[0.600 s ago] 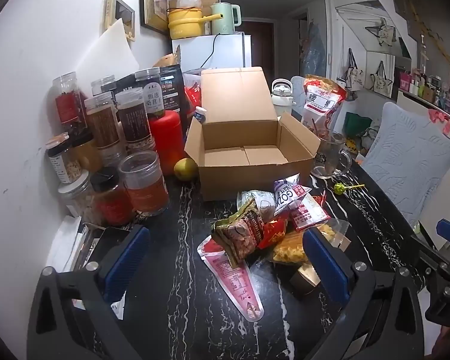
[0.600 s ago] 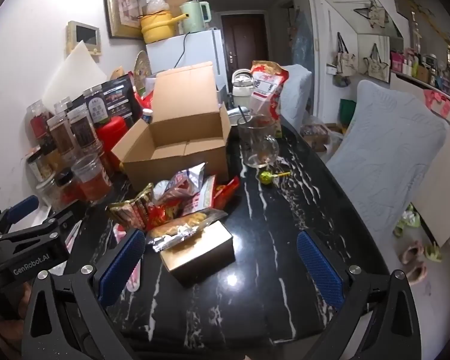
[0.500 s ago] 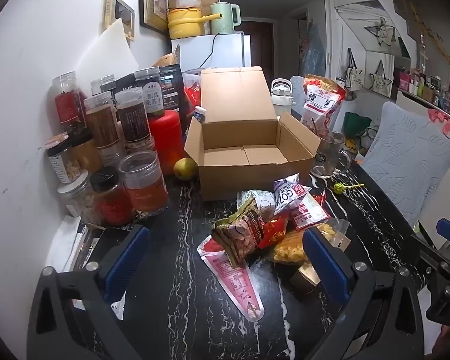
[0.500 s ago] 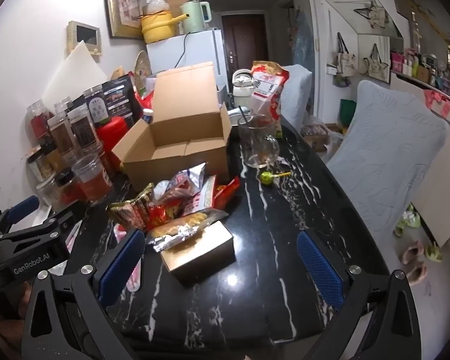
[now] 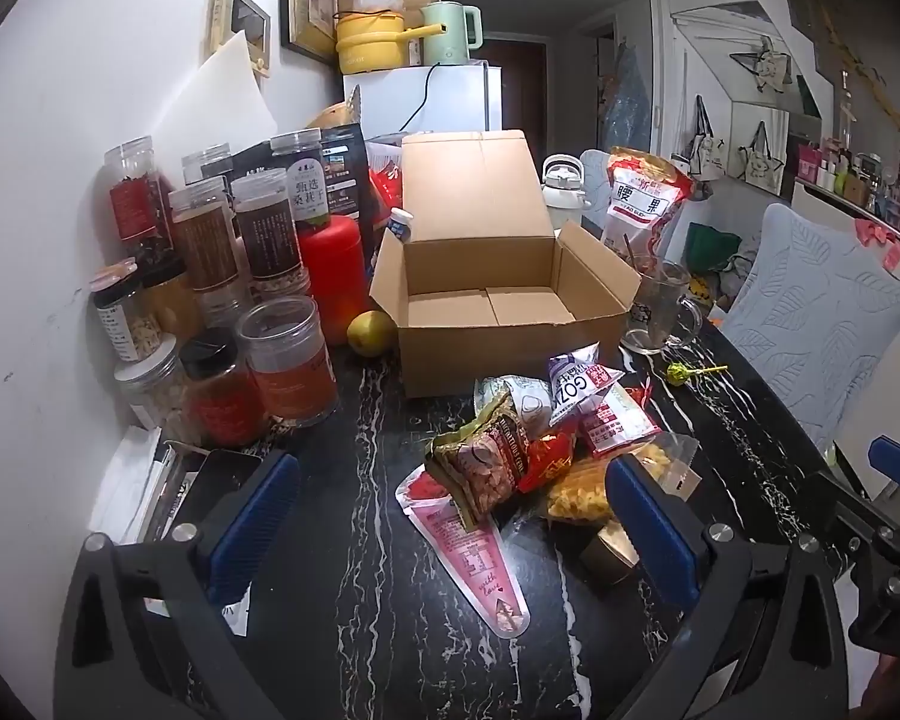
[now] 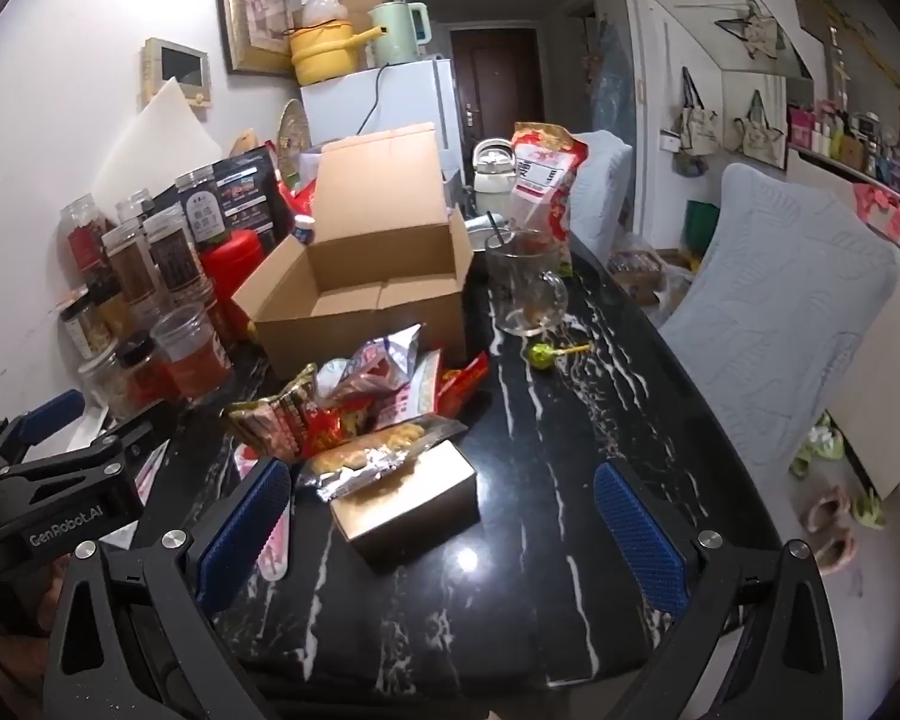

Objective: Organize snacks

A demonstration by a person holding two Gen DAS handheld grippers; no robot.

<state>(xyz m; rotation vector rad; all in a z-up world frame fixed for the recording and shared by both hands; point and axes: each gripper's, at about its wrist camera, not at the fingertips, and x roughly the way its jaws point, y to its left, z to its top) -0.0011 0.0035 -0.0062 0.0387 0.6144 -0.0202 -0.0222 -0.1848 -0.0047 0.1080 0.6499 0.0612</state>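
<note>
An open, empty cardboard box (image 5: 492, 312) stands on the black marble table (image 5: 360, 540); it also shows in the right wrist view (image 6: 360, 294). In front of it lies a heap of snack packets (image 5: 534, 444), among them a nut bag (image 5: 486, 468), a pink cone-shaped pouch (image 5: 474, 558) and a yellow crisp bag (image 6: 366, 456) resting on a small gold box (image 6: 414, 504). My left gripper (image 5: 450, 528) is open and empty just before the heap. My right gripper (image 6: 444, 522) is open and empty, with the gold box between its fingers' line.
Several jars (image 5: 282, 360) and a red canister (image 5: 330, 276) crowd the table's left side by the wall. A lemon (image 5: 369, 333), a glass mug (image 6: 522, 294), a green lollipop (image 6: 546, 354) and a red snack bag (image 5: 642, 204) stand near the box. A grey chair (image 6: 774, 324) is right.
</note>
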